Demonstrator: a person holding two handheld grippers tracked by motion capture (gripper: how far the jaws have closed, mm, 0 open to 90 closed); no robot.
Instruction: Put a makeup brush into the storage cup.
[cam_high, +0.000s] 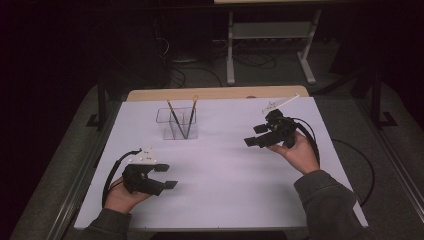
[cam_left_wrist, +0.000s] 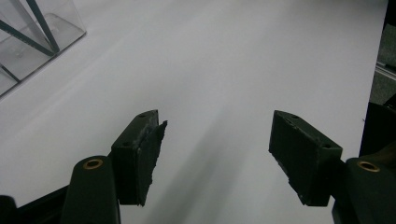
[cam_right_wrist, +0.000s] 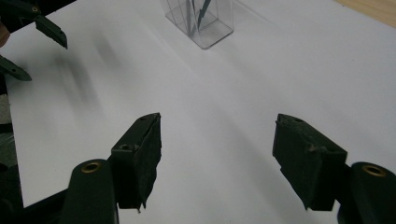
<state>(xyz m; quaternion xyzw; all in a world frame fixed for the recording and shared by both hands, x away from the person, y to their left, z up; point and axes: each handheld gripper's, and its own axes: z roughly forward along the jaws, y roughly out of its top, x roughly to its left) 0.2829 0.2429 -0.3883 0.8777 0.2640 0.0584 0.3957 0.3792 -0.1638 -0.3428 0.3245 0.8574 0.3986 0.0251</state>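
A clear plastic box (cam_high: 178, 124) stands on the white sheet (cam_high: 225, 170) toward the back left of centre. Two pencils (cam_high: 182, 117) lean inside it, crossing. The box (cam_left_wrist: 32, 37) fills the upper left corner of the left gripper view, and the box (cam_right_wrist: 198, 21) sits top centre in the right gripper view. My left gripper (cam_high: 167, 176) rests near the front left, open, nothing between its jaws. My right gripper (cam_high: 256, 135) hovers at the right, held in a hand, open and empty. Its camera also catches the left gripper (cam_right_wrist: 32, 46) far off.
The white sheet covers a wooden table whose far edge (cam_high: 215, 93) shows beyond it. Behind the table a metal-framed bench (cam_high: 270, 45) stands on a dark floor. Black cables (cam_high: 350, 165) trail off the right side.
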